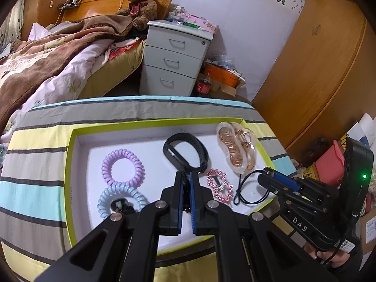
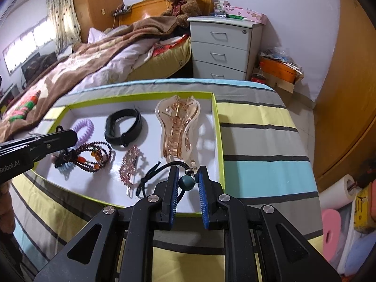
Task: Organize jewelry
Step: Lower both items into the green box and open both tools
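A white tray with a lime-green rim (image 1: 68,164) (image 2: 218,129) lies on a striped cloth. In it are a purple coil tie (image 1: 122,166), a blue coil tie (image 1: 122,197), a black wristband (image 1: 185,152), a rose-gold claw clip (image 1: 237,145), a pink beaded clip (image 1: 218,185) and a black cord (image 1: 244,188). My left gripper (image 1: 186,179) (image 2: 70,138) is shut on a dark beaded bracelet (image 2: 94,155), which rests over the blue coil tie (image 2: 65,168). At the tray's near right corner, my right gripper (image 2: 186,175) (image 1: 264,172) is shut on the cord's teal bead (image 2: 186,182).
The striped cloth (image 2: 258,141) covers the table around the tray. A bed with a brown blanket (image 1: 47,54) lies to the left. Behind the table stands a white drawer cabinet (image 1: 174,58). A wooden wardrobe (image 1: 317,70) and floor clutter are on the right.
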